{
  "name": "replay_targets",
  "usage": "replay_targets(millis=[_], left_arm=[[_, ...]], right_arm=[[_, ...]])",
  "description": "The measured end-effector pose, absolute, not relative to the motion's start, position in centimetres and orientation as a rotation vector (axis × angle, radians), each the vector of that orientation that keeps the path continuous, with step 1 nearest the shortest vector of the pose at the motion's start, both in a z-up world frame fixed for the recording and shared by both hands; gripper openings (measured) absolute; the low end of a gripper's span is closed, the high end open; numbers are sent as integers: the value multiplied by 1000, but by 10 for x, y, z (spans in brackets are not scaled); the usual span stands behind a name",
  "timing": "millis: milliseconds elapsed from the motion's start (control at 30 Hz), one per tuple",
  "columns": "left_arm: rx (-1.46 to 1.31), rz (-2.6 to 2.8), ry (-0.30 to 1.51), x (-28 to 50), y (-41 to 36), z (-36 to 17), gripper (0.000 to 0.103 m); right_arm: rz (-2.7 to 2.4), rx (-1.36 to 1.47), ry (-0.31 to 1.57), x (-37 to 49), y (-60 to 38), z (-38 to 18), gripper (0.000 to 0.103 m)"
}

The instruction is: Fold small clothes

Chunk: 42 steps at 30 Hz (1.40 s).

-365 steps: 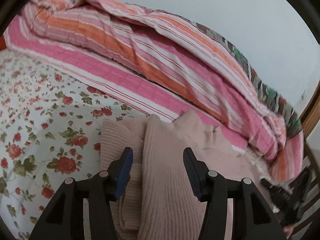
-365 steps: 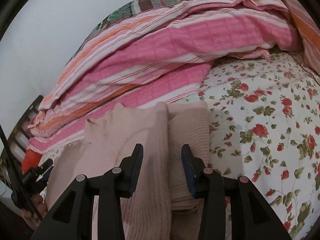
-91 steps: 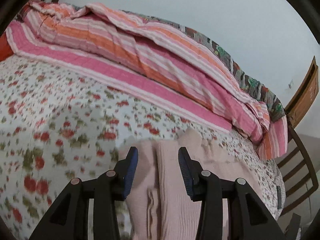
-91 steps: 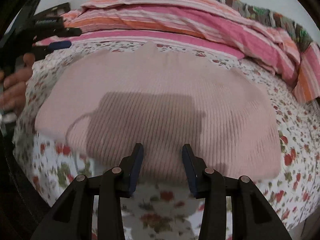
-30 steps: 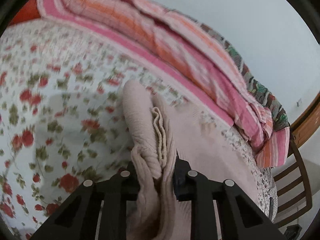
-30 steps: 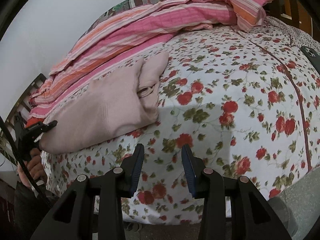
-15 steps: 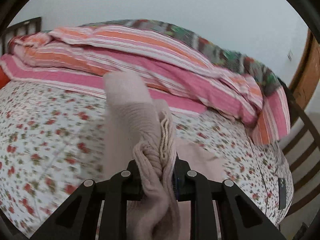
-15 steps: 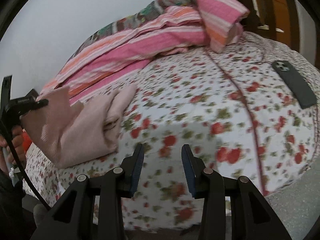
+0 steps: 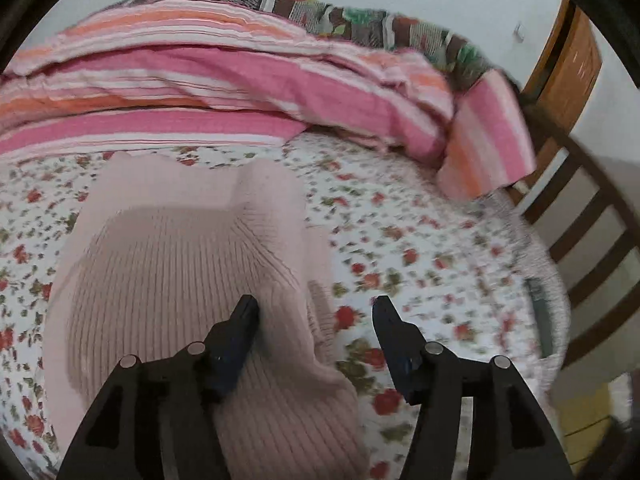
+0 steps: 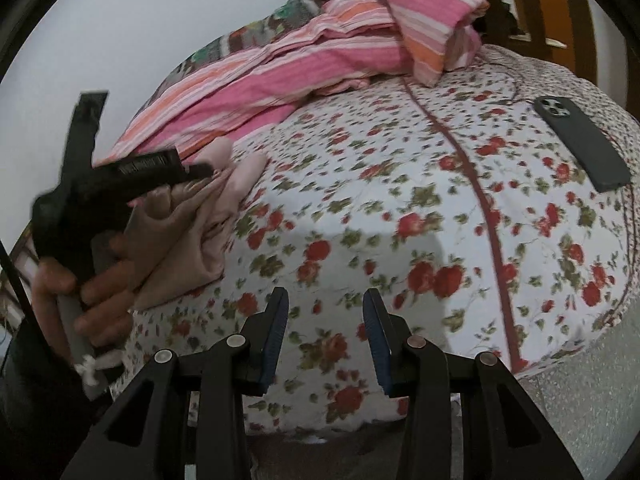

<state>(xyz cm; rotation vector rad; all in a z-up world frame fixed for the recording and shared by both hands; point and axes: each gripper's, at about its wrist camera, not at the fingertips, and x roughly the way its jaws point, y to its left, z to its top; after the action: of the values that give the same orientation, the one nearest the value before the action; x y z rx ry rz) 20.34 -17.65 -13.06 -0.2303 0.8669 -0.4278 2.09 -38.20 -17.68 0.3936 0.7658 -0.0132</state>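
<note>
Left wrist view: your left gripper [image 9: 314,312] has its jaws opening, and the pads press on nothing. The pink sweater [image 9: 168,264] lies on the floral sheet [image 9: 432,248] right under and ahead of the gripper. Its folded edge runs up between the two fingers; the left finger [image 9: 240,324] sits over the knit, the right finger [image 9: 390,328] over bare sheet. Beyond the sweater, the striped blanket [image 9: 248,92] is bunched along the far side of the bed. A wooden chair [image 9: 592,216] stands off to the gripper's right.

Right wrist view: your right gripper [image 10: 325,334] holds its jaws partly apart with nothing between them, and only sheet [image 10: 400,184] shows beyond its tips. The sweater [image 10: 192,216] sits well to this gripper's left, at the bed's near edge. Your left hand [image 10: 86,280] and left gripper [image 10: 132,184] are over it there. A dark phone [image 10: 580,144] lies on the sheet ahead and to the right, well apart from the sweater. The blanket [image 10: 304,60] is piled farther ahead.
</note>
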Motion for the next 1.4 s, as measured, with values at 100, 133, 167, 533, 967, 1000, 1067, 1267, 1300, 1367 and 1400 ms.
replay_targets(millis=[100, 133, 167, 533, 967, 1000, 1067, 1267, 1300, 1367, 1400], left_arm=[[-318, -450, 848, 202, -149, -119, 57], [-333, -439, 837, 203, -140, -116, 57], [-343, -432, 827, 204, -133, -113, 57], [-281, -253, 781, 222, -44, -118, 57], [-267, -338, 696, 260, 10, -138, 57], [-274, -347, 687, 262, 12, -142, 57], [-300, -366, 676, 263, 18, -151, 57], [-374, -412, 694, 269, 29, -166, 57], [-385, -423, 695, 270, 30, -164, 57], [-390, -445, 695, 270, 30, -164, 57], [-381, -454, 702, 270, 27, -164, 57]], right_arm=[[25, 388, 757, 28, -375, -172, 39], [42, 387, 748, 31, -373, -169, 39], [62, 387, 739, 36, -372, -166, 39], [309, 500, 698, 120, -330, -132, 58], [199, 561, 926, 237, -295, -166, 49], [192, 530, 924, 241, -290, -165, 34], [194, 448, 872, 240, -282, -156, 27], [232, 236, 609, 193, -270, -132, 22], [181, 250, 649, 192, -276, -146, 22], [115, 283, 742, 195, -282, -167, 23], [100, 302, 761, 194, -287, -176, 26]])
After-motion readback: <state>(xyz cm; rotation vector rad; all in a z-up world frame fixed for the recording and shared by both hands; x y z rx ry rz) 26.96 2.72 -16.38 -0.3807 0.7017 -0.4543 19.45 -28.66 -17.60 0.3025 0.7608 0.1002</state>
